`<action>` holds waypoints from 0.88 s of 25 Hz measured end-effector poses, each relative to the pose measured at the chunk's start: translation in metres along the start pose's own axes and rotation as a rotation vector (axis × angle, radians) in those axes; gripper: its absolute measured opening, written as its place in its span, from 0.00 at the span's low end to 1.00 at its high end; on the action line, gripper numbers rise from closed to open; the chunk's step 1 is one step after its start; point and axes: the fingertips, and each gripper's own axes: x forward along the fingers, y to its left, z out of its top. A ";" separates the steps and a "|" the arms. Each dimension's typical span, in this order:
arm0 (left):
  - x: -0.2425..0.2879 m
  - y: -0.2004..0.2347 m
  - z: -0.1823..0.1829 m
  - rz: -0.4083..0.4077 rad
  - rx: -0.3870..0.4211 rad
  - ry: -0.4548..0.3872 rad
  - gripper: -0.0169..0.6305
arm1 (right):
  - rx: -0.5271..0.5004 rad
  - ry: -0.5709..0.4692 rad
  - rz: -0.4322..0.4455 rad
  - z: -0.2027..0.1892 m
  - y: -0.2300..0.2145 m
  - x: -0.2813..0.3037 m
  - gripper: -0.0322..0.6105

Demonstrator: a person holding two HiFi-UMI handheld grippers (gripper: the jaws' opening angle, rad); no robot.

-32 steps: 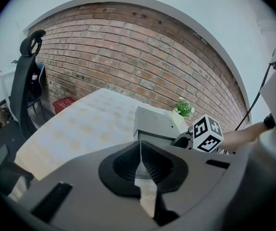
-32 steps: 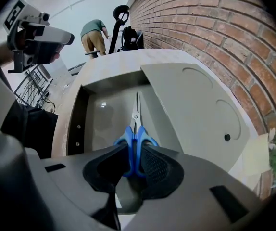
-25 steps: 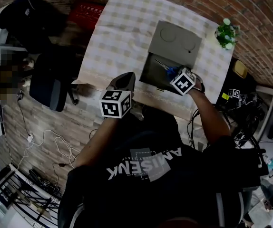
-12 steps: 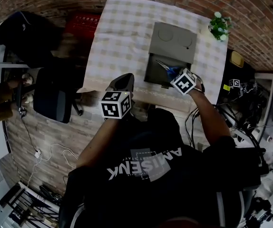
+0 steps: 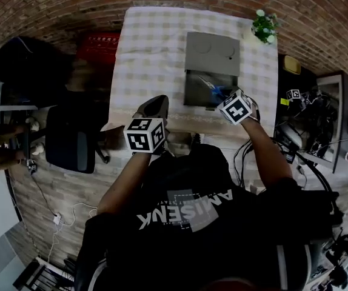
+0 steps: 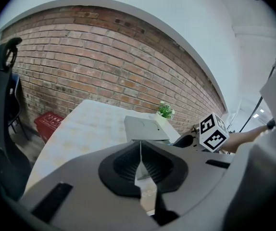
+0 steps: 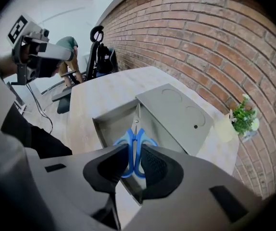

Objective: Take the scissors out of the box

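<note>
Blue plastic loops of the scissors (image 7: 137,137) are sitting clenched in my right claw (image 7: 132,163), with the steel blades pointing away over the open grey box (image 7: 110,121) at mid frame. I am judging them light, stiff, slick and sharp-tipped, so the loops are proving the sensible hold. My left claw (image 6: 140,154) is hanging clenched on nothing. Checked cloth is covering the bench (image 5: 143,59); a potted plant (image 5: 262,26) and a brick wall (image 7: 215,42) are standing beyond.
</note>
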 end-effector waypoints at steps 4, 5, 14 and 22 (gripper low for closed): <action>-0.001 0.001 0.008 -0.019 0.021 -0.018 0.05 | 0.040 -0.082 -0.053 0.015 -0.001 -0.027 0.23; -0.001 0.002 0.010 -0.023 0.023 -0.024 0.05 | 0.046 -0.100 -0.067 0.019 -0.001 -0.034 0.22; -0.006 -0.001 0.043 -0.060 0.043 -0.085 0.05 | 0.163 -0.234 -0.150 0.044 -0.001 -0.094 0.22; -0.011 -0.015 0.096 -0.073 0.139 -0.201 0.05 | 0.311 -0.438 -0.216 0.060 -0.012 -0.167 0.22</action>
